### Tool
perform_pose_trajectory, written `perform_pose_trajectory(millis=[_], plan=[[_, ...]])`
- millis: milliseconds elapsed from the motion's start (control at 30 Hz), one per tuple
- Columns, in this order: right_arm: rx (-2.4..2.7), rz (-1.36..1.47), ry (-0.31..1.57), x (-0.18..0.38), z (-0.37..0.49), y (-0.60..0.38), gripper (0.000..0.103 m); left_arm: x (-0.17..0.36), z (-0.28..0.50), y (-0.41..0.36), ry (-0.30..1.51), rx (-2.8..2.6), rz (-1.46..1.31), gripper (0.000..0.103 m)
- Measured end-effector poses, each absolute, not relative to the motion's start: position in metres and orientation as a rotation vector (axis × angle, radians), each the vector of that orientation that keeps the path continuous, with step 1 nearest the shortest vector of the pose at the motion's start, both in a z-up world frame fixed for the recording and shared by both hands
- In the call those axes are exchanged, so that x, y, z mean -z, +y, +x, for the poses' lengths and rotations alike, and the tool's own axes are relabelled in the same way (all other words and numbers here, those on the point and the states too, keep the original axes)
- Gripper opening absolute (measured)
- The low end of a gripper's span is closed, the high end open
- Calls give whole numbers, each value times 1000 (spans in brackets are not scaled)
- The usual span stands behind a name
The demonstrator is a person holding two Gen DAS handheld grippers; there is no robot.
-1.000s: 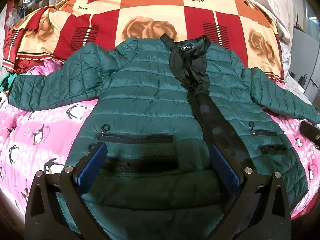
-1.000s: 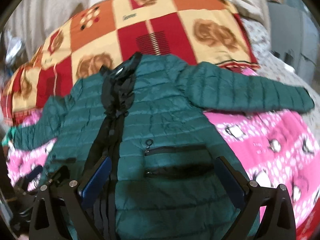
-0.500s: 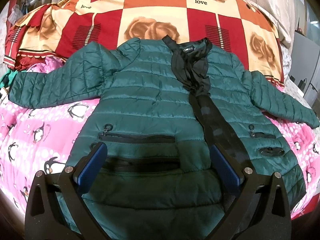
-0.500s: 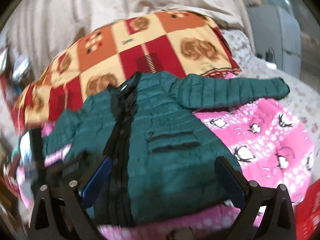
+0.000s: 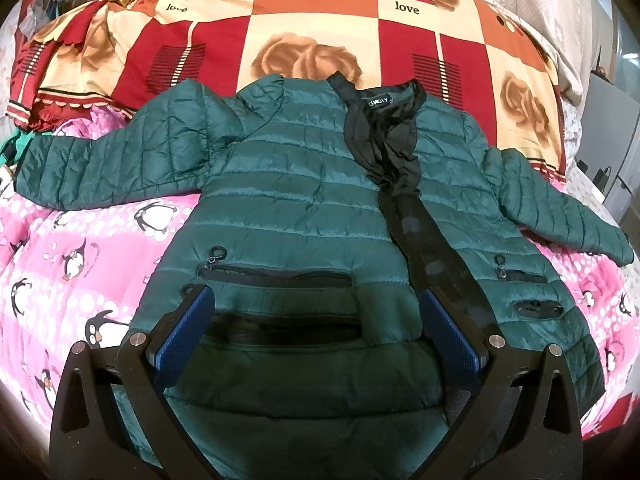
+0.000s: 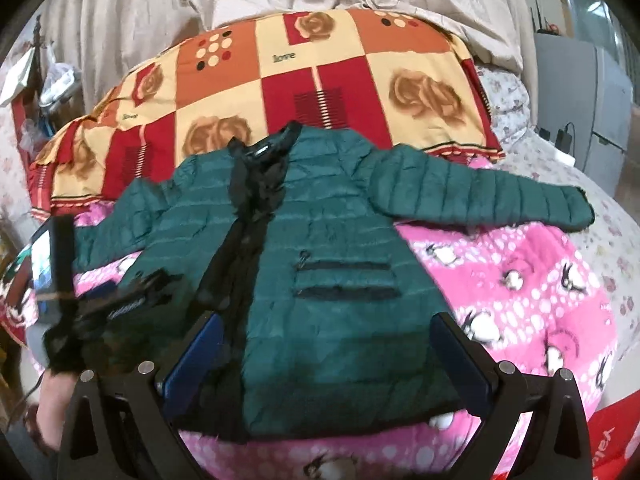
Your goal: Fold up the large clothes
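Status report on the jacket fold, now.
Left claw open, right claw open, both empty. Green puffer jacket flat on pink penguin blanket, sleeves spread, unfolded. Nothing in the way.

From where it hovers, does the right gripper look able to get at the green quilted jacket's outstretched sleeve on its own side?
Probably yes. The right gripper is open and empty, and the sleeve lies flat and uncovered on the pink penguin blanket, with nothing in between.
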State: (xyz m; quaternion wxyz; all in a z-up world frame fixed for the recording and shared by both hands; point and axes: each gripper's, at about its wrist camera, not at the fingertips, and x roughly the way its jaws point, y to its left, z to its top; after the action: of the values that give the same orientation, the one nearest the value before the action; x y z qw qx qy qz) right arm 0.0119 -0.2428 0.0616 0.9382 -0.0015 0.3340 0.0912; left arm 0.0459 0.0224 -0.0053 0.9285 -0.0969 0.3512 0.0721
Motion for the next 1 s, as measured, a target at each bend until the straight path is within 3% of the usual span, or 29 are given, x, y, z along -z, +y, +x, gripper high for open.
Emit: perform_pose_trajectory(millis=[233,600,733,1000], plan=[[-163,-21,727,-50,80,-232,102,5,46,23,720,-150,-196,103],[-252,-132,617,-57,156,-181,102,5,41,27,689,-143,-229,103],[-286,56,846,-19,175,-195,96,1,34,36,640,-160,-278,103],[-235,30,806,-27,170,-197,95,-3,32,59,614,-175,-371,103]])
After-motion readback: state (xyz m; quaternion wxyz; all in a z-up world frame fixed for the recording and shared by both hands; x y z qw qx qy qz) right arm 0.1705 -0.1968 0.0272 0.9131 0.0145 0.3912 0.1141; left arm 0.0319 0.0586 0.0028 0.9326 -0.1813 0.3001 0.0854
